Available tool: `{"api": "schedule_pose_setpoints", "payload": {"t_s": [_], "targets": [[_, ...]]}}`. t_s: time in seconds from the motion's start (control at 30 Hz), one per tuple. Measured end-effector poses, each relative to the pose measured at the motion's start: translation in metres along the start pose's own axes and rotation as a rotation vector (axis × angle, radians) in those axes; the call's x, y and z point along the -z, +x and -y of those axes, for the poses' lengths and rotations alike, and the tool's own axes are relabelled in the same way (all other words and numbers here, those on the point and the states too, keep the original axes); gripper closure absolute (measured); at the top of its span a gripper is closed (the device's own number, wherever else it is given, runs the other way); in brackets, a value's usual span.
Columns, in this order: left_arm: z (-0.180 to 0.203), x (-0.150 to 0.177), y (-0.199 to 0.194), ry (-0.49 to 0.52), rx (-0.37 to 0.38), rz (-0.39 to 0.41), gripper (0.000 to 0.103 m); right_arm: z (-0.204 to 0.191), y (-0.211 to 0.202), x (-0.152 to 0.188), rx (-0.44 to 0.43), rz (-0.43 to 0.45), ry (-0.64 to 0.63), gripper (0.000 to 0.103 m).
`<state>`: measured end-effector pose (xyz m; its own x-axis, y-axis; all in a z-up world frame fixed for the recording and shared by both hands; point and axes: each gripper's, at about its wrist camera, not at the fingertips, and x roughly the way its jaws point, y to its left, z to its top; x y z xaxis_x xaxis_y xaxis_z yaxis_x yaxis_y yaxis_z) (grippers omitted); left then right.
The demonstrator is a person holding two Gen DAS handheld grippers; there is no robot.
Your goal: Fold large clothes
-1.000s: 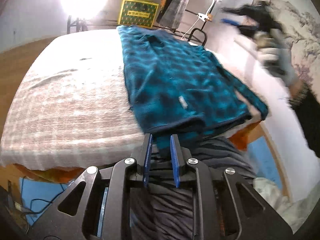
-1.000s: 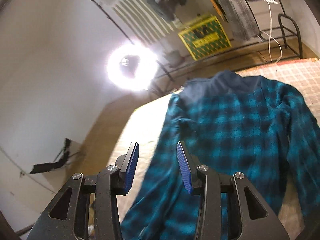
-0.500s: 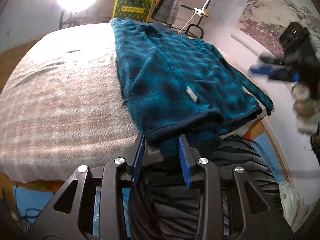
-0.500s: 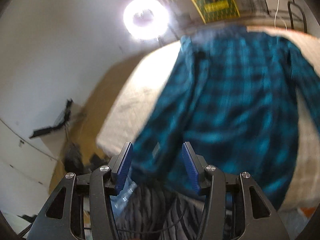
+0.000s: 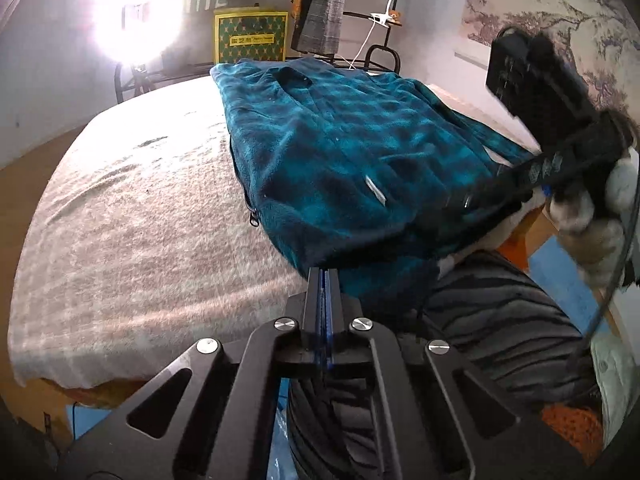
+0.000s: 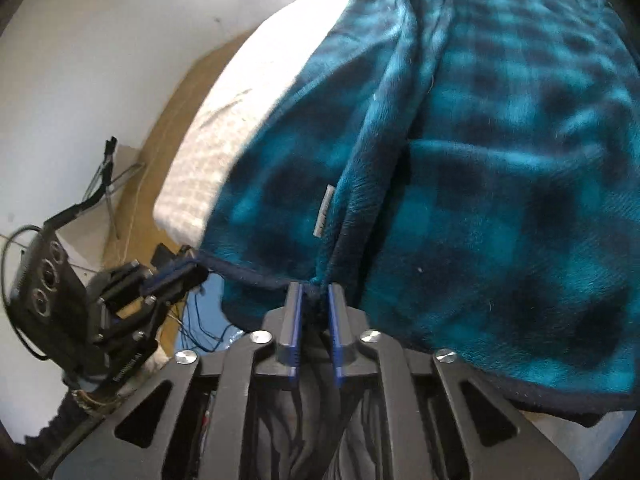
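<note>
A teal and dark blue plaid fleece jacket [image 5: 360, 152] lies on the right half of a bed, collar at the far end, hem hanging over the near edge. It fills the right wrist view [image 6: 500, 160]. My left gripper [image 5: 325, 276] is shut on the jacket's hem at its near left corner. My right gripper [image 6: 314, 296] is closed on the hem where the front opening meets it. The right gripper also shows at the right of the left wrist view [image 5: 476, 200], against the hem. The left gripper shows at the lower left of the right wrist view [image 6: 176, 276].
The bed has a pale checked blanket [image 5: 132, 208]. A bright ring light [image 5: 136, 12], a yellow-green box [image 5: 251, 36] and a rack with hanging clothes [image 5: 324, 4] stand beyond the far end. Striped dark trousers [image 5: 480, 320] are close below the grippers.
My left gripper closed from open onto the hem. My right gripper swung down from above the bed to the hem and closed on it.
</note>
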<state>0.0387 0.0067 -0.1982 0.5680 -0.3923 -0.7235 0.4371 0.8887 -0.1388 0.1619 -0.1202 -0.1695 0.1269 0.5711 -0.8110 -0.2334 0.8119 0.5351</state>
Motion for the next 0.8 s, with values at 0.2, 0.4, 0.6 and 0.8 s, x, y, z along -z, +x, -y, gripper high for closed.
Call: {"api": "schedule_pose_setpoints", "payload": {"t_s": [0.2, 0.4, 0.6, 0.8], "targets": [[-0.021, -0.012, -0.024, -0.115, 0.042, 0.077, 0.103, 0.011, -0.010, 0.010, -0.004, 0.012, 0.013, 0.095], [-0.016, -0.035, 0.013, -0.088, 0.070, 0.021, 0.103, 0.014, 0.000, 0.013, 0.001, 0.005, 0.024, 0.095], [-0.001, -0.009, 0.043, 0.012, 0.022, -0.047, 0.103, 0.010, -0.007, 0.019, -0.004, 0.041, 0.013, 0.092], [-0.001, -0.028, 0.022, -0.045, 0.039, -0.028, 0.103, 0.023, -0.049, 0.028, 0.013, 0.169, 0.028, 0.089]]}}
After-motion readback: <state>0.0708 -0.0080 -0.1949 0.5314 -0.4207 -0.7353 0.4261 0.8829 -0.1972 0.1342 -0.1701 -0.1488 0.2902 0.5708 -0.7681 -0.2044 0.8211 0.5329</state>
